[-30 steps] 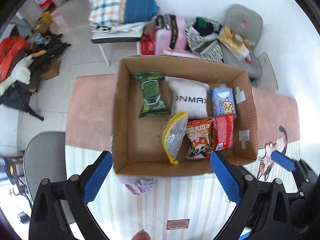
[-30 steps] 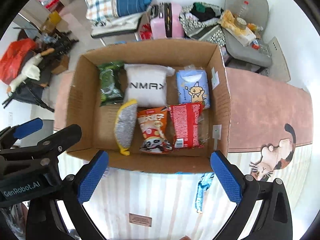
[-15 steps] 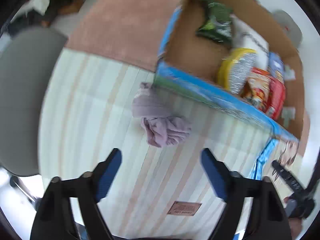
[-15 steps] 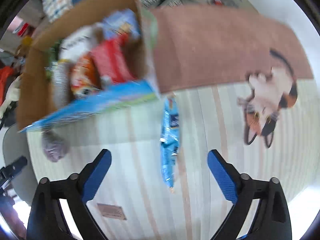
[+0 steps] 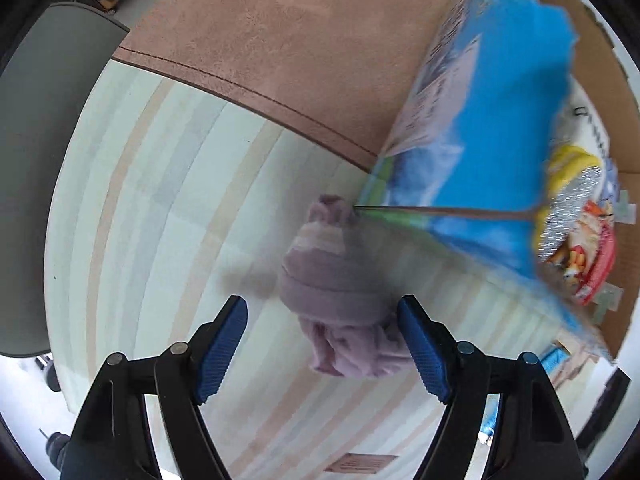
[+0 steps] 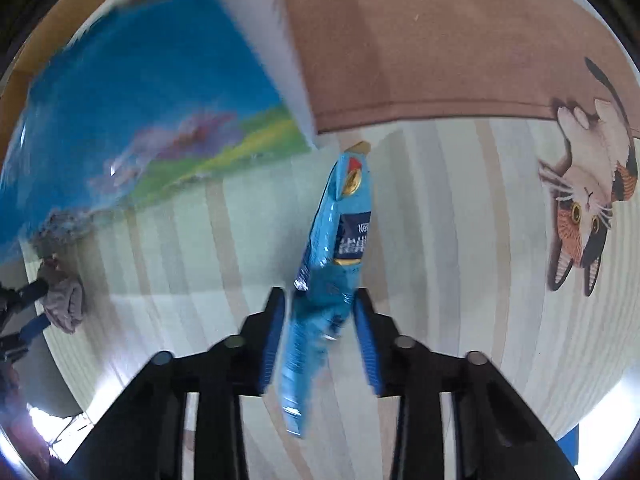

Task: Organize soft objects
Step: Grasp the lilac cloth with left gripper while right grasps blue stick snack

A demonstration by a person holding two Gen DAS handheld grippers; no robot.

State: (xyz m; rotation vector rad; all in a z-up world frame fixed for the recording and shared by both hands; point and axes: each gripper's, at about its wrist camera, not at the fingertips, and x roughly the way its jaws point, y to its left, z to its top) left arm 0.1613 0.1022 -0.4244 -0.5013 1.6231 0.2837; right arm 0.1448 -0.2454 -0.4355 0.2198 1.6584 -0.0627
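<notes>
Left wrist view: the left gripper [image 5: 322, 344] stands wide open over a crumpled purple cloth [image 5: 340, 308] on the striped mat [image 5: 160, 208], with the cardboard box [image 5: 480, 120] just ahead to its right. The right gripper [image 6: 320, 336] has narrowed around a blue snack packet [image 6: 336, 248]; whether its pads press it is unclear. A cat picture [image 6: 588, 200] lies well to its right.

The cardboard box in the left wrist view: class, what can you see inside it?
Inside the cardboard box, a yellow-edged silver scrubber, a red snack packet and part of a white pack show. The near wall covers anything else.
</notes>
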